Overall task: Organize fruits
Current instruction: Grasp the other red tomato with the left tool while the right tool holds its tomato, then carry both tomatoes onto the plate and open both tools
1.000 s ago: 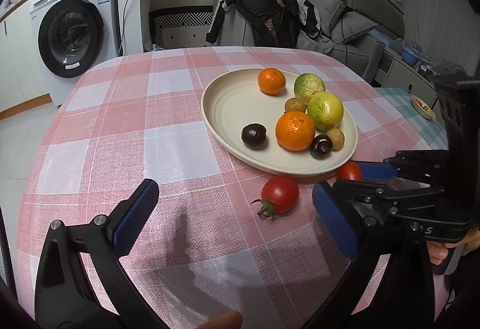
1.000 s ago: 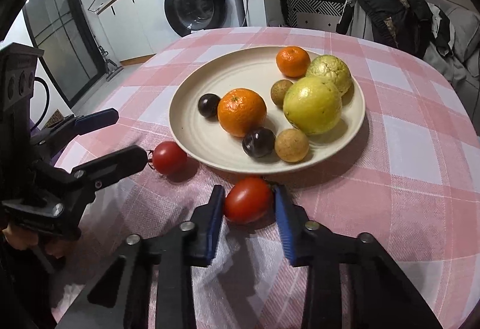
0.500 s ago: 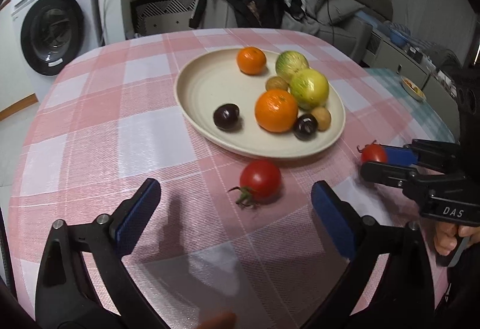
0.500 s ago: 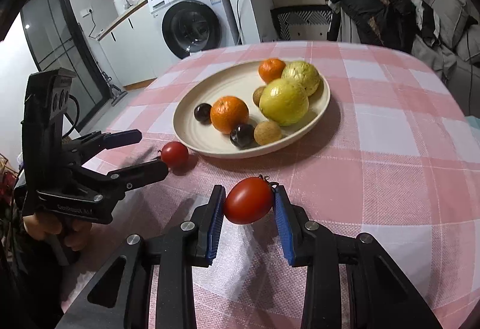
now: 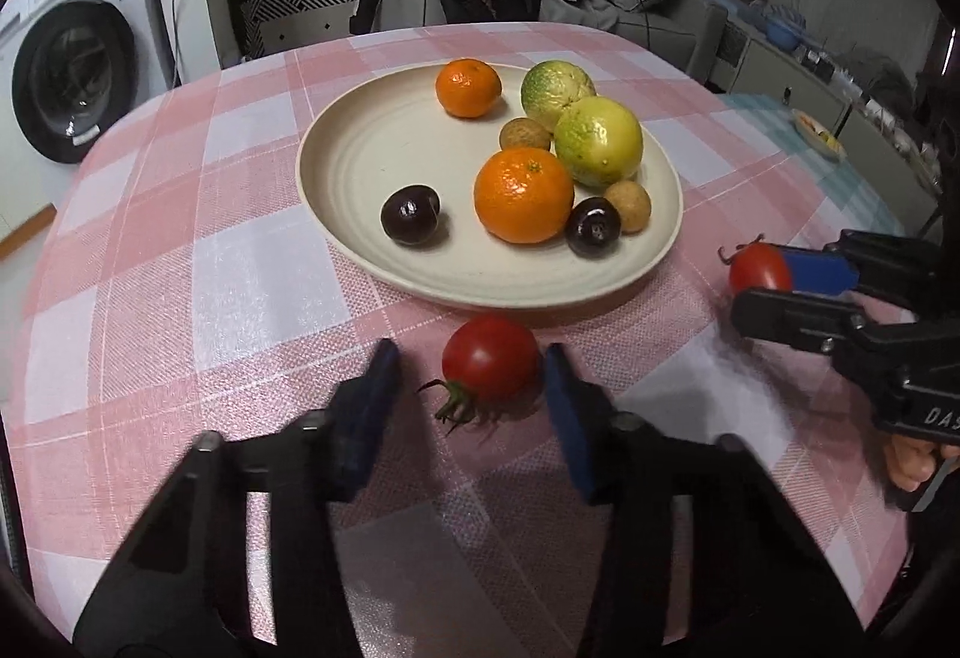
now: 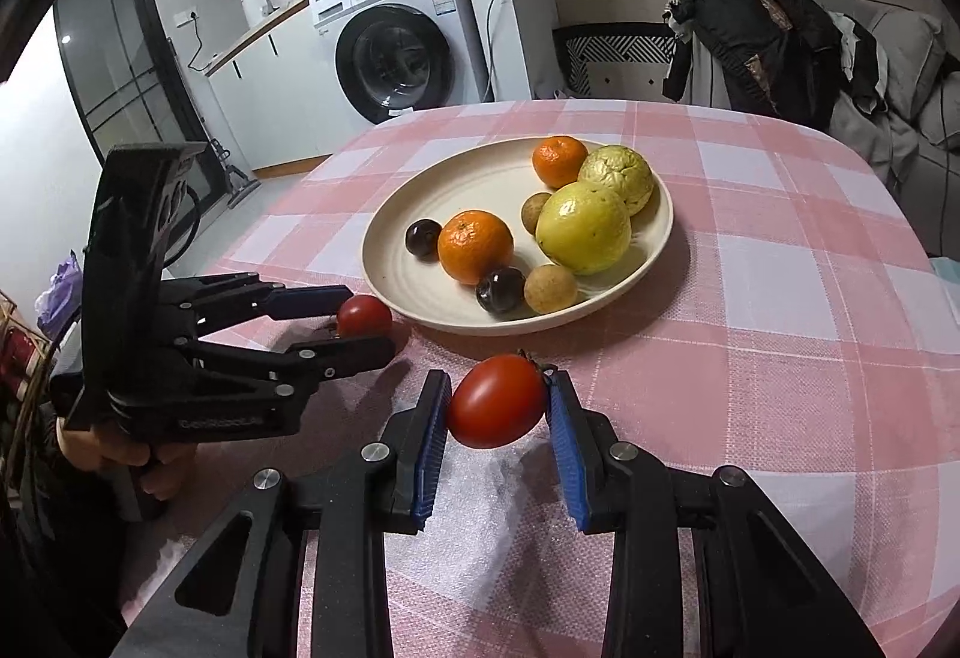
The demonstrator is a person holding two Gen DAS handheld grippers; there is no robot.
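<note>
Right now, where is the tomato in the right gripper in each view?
Left wrist: tomato at far right, in the right gripper.
Right wrist: tomato bottom centre, clamped, lifted off the cloth.
Shared landmark: cream plate, just beyond it in both.

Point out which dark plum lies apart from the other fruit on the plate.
The dark plum on the plate's bare side, alone; the other plum is tucked against the large orange and a small brown fruit.

Two tomatoes (image 5: 489, 358), two oranges (image 5: 523, 194), one plate (image 5: 336, 166)
</note>
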